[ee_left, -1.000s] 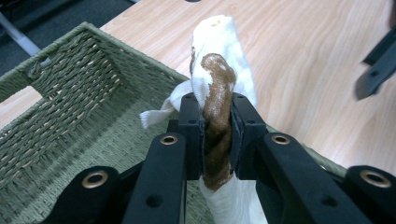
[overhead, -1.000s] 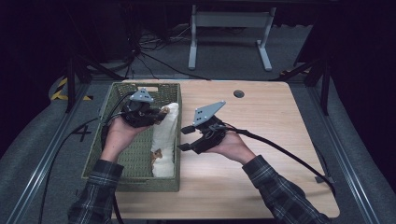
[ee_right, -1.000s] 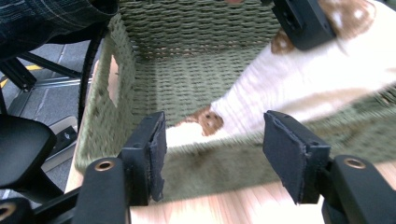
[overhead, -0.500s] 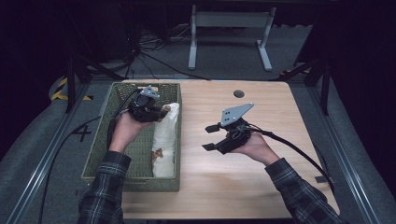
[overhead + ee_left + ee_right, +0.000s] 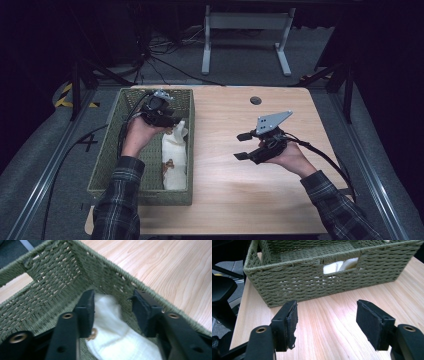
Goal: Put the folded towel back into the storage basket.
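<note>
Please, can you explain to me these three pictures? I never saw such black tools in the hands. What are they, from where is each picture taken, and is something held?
A person sits at a wooden table and holds a hand tool in each hand: a gripper with two black jaws. The high view looks down from above. The other two pictures come from small cameras that ride on the tools and look along their jaws.

On the table stands a green woven basket with a white cloth inside it. The left gripper is down in the basket. Its jaws have just been opening; the cloth lies between them, but they do not press it. The right gripper hovers over the bare table, jaws open, holding nothing.
</note>
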